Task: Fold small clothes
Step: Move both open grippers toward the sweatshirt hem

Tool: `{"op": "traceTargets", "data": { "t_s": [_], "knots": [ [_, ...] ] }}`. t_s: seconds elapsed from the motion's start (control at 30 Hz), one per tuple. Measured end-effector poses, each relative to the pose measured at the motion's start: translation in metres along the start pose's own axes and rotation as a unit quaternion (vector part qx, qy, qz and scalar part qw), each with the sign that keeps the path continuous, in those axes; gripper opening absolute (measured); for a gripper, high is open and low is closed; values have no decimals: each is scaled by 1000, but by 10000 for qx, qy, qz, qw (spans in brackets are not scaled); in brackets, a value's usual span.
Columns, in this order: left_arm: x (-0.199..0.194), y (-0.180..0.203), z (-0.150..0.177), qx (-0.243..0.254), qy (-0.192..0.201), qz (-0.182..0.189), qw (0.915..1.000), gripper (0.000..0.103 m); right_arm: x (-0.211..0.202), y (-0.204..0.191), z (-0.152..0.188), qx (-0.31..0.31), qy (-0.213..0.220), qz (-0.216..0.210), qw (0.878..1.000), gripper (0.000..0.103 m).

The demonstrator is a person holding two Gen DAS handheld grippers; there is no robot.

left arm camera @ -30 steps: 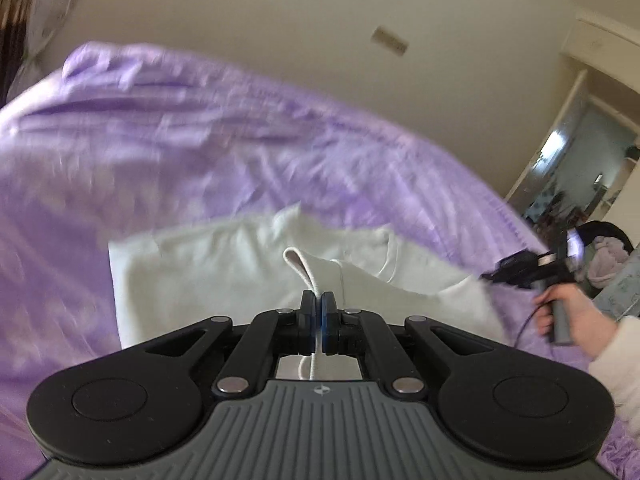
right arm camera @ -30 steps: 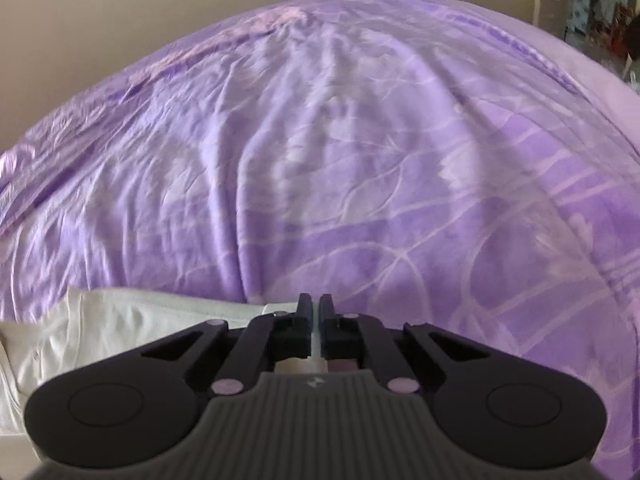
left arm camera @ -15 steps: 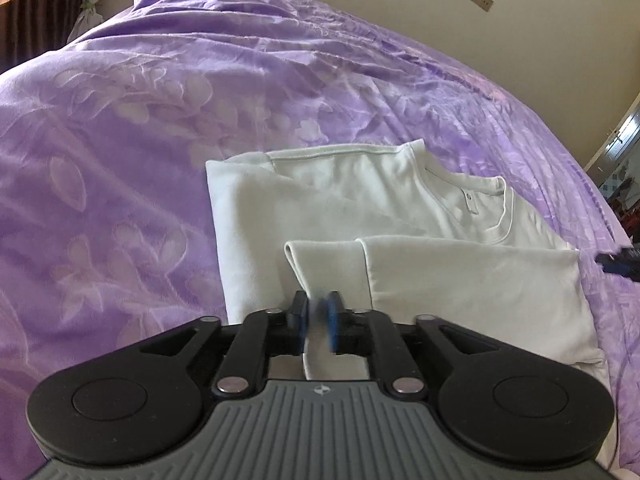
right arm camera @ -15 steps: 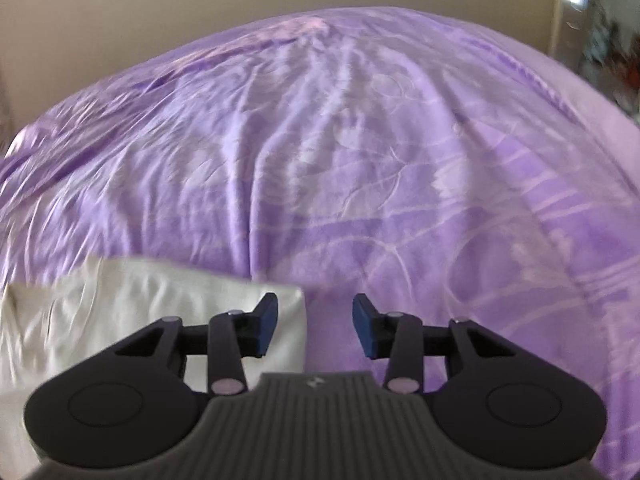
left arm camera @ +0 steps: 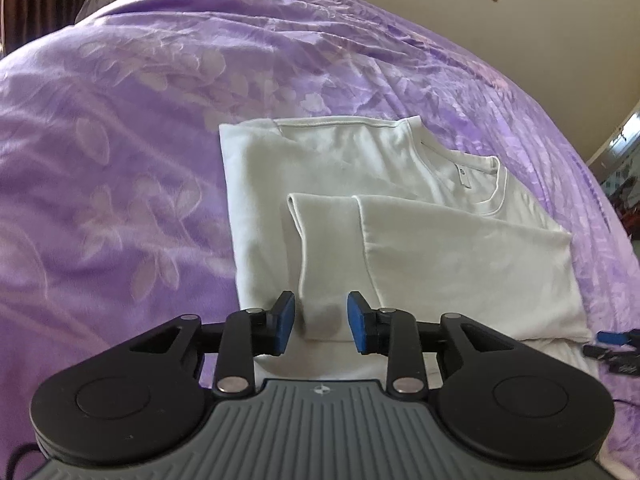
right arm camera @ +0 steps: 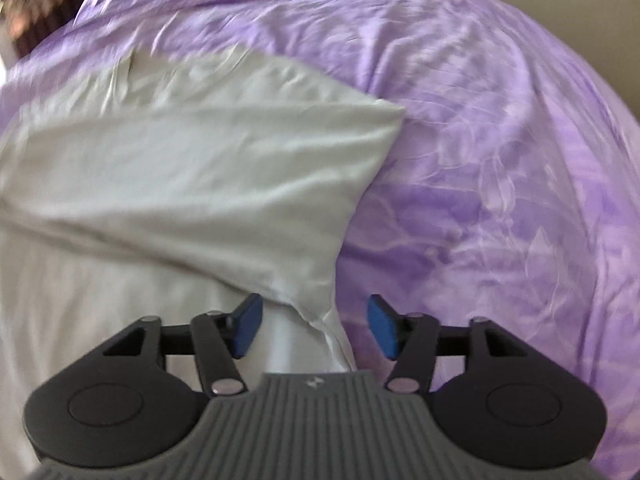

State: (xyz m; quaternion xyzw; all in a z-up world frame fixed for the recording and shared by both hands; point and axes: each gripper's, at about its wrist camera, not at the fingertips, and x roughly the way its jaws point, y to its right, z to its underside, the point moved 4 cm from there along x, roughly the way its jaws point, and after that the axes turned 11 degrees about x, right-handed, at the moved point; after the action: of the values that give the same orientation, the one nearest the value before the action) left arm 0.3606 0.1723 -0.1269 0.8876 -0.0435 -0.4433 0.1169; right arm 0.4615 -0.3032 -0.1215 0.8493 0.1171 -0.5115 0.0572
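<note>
1. A white short-sleeved cotton T-shirt (left arm camera: pixel 344 168) lies partly folded on a purple bedspread with a pale leaf pattern (left arm camera: pixel 120 160), its ribbed collar (left arm camera: pixel 494 184) toward the far right in the left wrist view.
2. The left side of the shirt is folded inward, giving a straight edge that runs from the far left corner down toward the left gripper (left arm camera: pixel 321 325).
3. A folded sleeve (left arm camera: pixel 324 256) lies on top of the body, its hemmed cuff end pointing away from the camera; the right-hand panel (left arm camera: pixel 472 264) overlaps beside it with its own hemmed edge.
4. The left gripper's blue pads (left arm camera: pixel 285 322) are spread apart and grasp nothing; the near end of the sleeve sits between them, with no contact that can be made out.
5. In the blurred right wrist view, the right gripper (right arm camera: pixel 314 330) is also released, its blue pads (right arm camera: pixel 247 330) wide apart, with a pointed corner of the shirt (right arm camera: pixel 316 312) lying between them, untouched as far as can be seen.
6. From that corner the shirt's right edge runs up and away to another corner (right arm camera: pixel 394 114).
7. Bare bedspread spreads wide to the left of the shirt in the left view and to the right of it in the right view (right arm camera: pixel 500 160).
8. The tip of the right gripper (left arm camera: pixel 614 346) shows at the right margin of the left view, just beside the shirt's near right corner.
</note>
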Motion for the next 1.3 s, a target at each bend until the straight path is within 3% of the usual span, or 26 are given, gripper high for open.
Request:
{"op": "traceTargets", "data": {
  "t_s": [0.03, 0.07, 0.13, 0.2, 0.3, 0.53, 0.77, 1.0, 1.13, 1.3],
  "knots": [
    [0, 2, 1, -9, 3, -5, 10000, 36, 5, -2, 1, -139, -23, 114, 9998, 51],
    [-1, 5, 1, 4, 10, -48, 10000, 36, 8, -2, 3, -242, -12, 263, 9994, 34],
    [1, 10, 2, 75, -31, -117, 9999, 35, 9, 2, 1, -304, 128, 406, 9986, 10],
    [7, 14, 3, 165, -168, -238, 9994, 28, 4, 17, -3, 151, 123, 188, 9996, 6],
    [20, 16, 9, 237, -517, -460, 9973, 16, 5, 34, 0, 468, 57, 109, 9988, 6],
    [26, 20, 15, 522, -724, -776, 9930, 16, 29, 50, 19, 1079, -298, -56, 9937, 6],
    [-7, 19, 14, 580, -802, -808, 9918, 16, 5, 61, 23, 1373, -448, -80, 9895, 7],
    [-90, 47, 4, 1176, -375, -764, 9894, 18, -68, 55, 25, 1090, -83, -145, 9939, 10],
    [-145, 69, 4, 1643, -140, -676, 9840, 23, -124, 47, 26, 827, 170, -175, 9963, 20],
    [-205, 105, 17, 2562, -27, -583, 9649, 32, -199, 40, 41, 393, 409, -149, 9983, 31]
  ]
}}
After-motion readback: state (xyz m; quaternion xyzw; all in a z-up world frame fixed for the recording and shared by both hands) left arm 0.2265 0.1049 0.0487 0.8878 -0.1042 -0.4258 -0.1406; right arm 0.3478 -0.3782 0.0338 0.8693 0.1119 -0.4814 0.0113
